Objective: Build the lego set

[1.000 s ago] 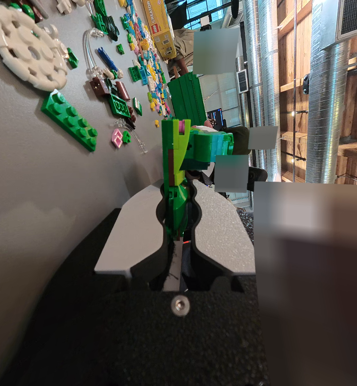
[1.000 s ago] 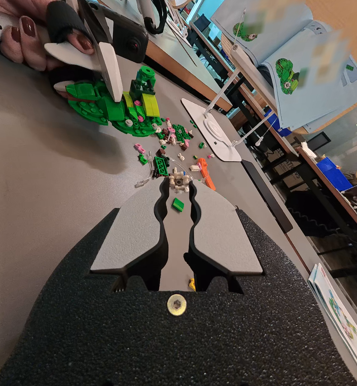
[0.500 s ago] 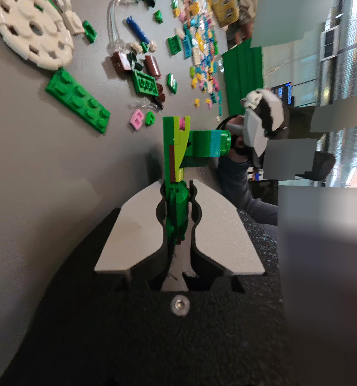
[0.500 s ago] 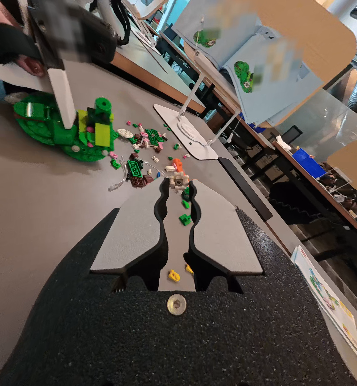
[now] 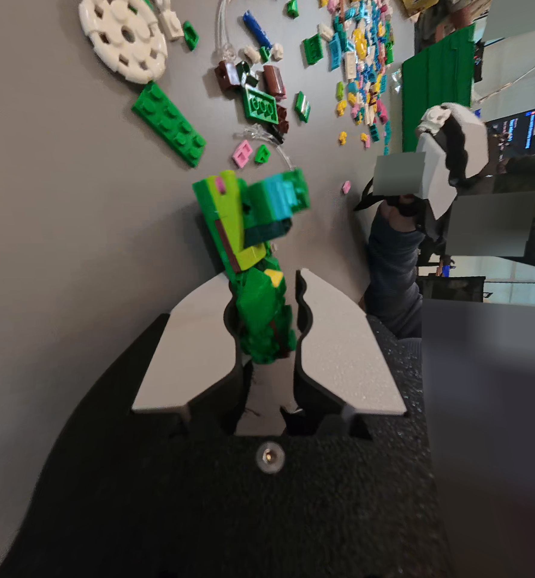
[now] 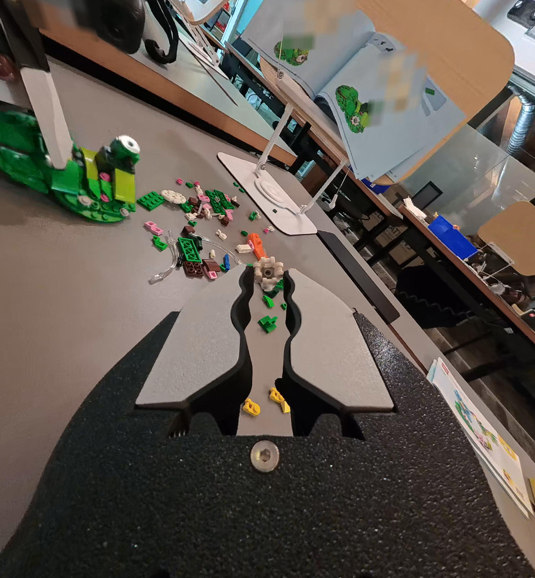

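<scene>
Tilted now vs before, green lego build (image 5: 253, 250) sits loose in parted left tongs (image 5: 264, 278); right tongs (image 6: 264, 275) apart, empty.

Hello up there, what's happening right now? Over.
Left gripper open around green model, model tilted on table. Right gripper open, empty, over loose bricks. White flower piece just ahead. Nothing blocking.

Each tool has the same build. The left tool (image 5: 264, 278) has two light grey, grainy fingers (image 5: 194, 347) with black wavy inner pads, set on a coarse black textured body with one silver hex screw (image 5: 270, 457) at its centre. The right tool (image 6: 265, 272) matches, its screw (image 6: 264, 455) brighter. A black strap hangs beside the far tool.
</scene>
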`<action>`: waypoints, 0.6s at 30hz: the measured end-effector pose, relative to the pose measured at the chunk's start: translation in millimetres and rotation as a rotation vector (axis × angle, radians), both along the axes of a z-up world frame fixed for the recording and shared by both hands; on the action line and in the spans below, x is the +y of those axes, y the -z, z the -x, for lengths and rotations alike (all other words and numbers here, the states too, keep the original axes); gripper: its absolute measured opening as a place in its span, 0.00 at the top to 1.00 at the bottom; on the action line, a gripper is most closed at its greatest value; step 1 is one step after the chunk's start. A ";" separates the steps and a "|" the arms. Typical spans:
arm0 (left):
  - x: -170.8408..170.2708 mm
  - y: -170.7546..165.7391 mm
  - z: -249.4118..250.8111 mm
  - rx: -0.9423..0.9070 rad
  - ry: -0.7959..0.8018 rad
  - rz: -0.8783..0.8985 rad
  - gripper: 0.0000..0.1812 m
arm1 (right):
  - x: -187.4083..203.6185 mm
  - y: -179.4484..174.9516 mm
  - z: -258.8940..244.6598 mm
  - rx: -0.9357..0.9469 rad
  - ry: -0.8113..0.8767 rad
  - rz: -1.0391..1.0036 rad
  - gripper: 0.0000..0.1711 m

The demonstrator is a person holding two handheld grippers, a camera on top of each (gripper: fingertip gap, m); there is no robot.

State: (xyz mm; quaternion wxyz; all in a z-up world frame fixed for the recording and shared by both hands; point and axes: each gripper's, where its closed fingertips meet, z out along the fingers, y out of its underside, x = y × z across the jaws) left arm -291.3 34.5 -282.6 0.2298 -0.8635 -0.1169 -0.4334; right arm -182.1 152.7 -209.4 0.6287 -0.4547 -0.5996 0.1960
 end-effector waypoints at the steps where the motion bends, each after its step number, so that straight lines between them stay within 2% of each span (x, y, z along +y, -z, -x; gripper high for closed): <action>1: 0.3 -1.7 0.1 -0.011 -0.005 -0.004 0.80 | 0.3 0.2 0.0 -0.001 0.001 0.002 0.90; 12: -1.3 -9.8 18.4 0.114 -0.092 -0.016 0.62 | -0.4 1.9 0.9 -0.006 -0.004 0.003 0.90; 18: -3.6 -11.5 29.0 0.216 -0.140 0.000 0.61 | -0.3 1.4 0.8 -0.004 -0.003 0.002 0.90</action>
